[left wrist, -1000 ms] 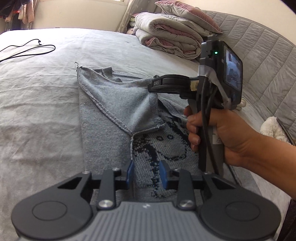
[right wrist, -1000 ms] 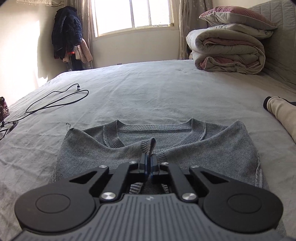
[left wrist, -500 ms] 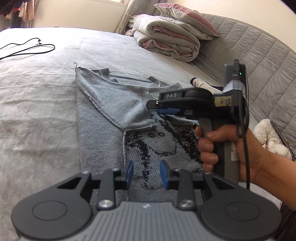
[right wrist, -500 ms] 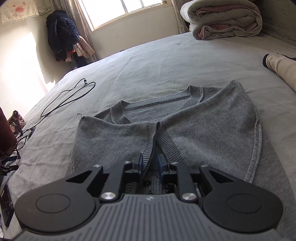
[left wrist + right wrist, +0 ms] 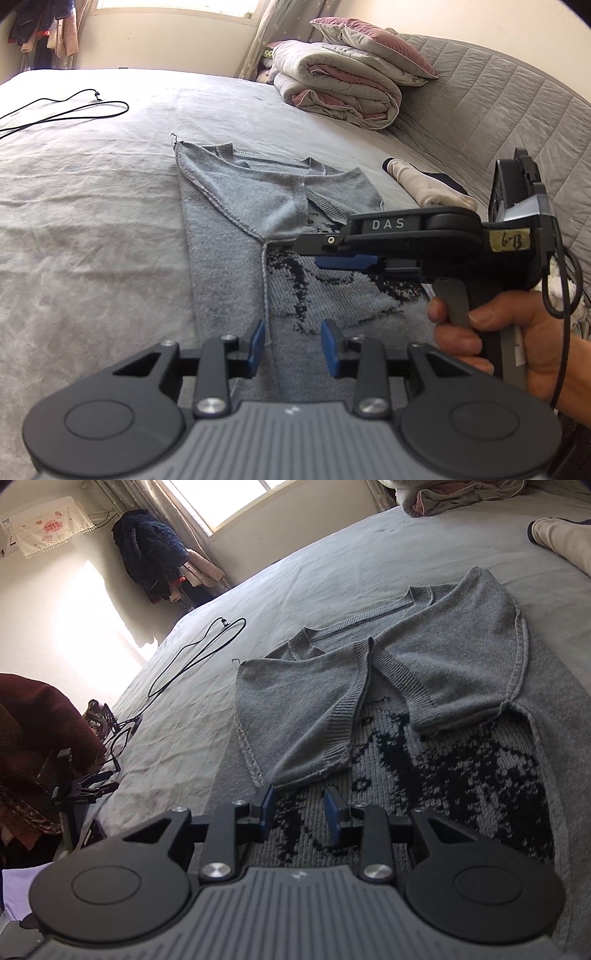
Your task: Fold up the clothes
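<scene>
On my far left, a black cable [image 5: 66, 110] snakes over the grey bed [image 5: 92, 206]. Next comes the grey sweater [image 5: 229, 258], lying flat on the bed with its collar pointing away from me and both short sleeves folded inward so that their ribbed cuffs nearly meet over the dark knitted pattern on the chest. My left tool [image 5: 293, 347] hangs just above the sweater's lower part, released, its blue pads apart with nothing between them. To its right I see my right tool [image 5: 343, 262] side-on, gripped by a hand [image 5: 491, 332] and held low over the patterned area just below the cuffs. From its own camera, the right tool [image 5: 300, 814] is likewise released, pads spread and empty, just short of the left sleeve's hem. Farther right, a cream garment [image 5: 424, 181] lies on the bed near a quilted headboard [image 5: 498, 110], and folded quilts [image 5: 340, 88] are stacked at the far corner.
</scene>
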The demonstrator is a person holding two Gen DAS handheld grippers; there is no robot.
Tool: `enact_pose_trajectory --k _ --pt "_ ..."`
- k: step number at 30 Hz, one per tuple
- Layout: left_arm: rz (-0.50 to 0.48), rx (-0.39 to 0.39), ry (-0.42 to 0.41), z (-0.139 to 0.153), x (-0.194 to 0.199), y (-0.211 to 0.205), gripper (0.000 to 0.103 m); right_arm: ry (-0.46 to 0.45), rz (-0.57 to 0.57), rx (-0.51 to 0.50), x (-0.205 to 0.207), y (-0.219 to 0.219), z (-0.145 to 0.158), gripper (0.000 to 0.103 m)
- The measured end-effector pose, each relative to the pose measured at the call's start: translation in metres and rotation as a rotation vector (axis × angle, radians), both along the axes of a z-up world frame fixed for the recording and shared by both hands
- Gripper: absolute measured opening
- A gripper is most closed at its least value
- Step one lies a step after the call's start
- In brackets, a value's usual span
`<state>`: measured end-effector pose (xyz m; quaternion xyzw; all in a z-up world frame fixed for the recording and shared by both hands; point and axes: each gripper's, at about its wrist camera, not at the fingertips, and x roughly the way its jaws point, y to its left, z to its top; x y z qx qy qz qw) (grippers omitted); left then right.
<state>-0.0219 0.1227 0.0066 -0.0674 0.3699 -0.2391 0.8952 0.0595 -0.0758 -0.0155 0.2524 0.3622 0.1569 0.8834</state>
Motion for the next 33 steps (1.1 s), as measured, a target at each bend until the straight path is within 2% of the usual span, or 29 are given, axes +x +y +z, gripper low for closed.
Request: enact_pose_trajectory --k 5,14,21,23,27,33 --pt "-0.002 0.023 -0.004 -0.002 -0.019 0.009 0.034 0.03 0.044 0.088 -0.015 0.011 0.001 0.034" --pt "0.011 0.059 -0.024 -0.012 -0.067 0.03 0.034 0.066 0.079 0.163 -0.041 0.036 -0.008 0.034" --pt "-0.012 0.028 -0.018 -0.012 -0.092 0.041 0.033 0.069 0.081 0.225 -0.064 0.046 -0.024 0.034" --pt "-0.029 0.023 -0.015 -0.012 -0.096 0.041 0.032 0.07 0.07 0.254 -0.068 0.045 -0.027 0.032" --pt "-0.068 0.041 -0.012 -0.011 -0.1 0.032 0.028 0.097 0.056 0.313 -0.069 0.037 -0.028 0.019" --pt "-0.066 0.098 -0.002 -0.014 -0.097 0.023 0.028 0.086 0.064 0.317 -0.073 0.029 -0.02 0.013"
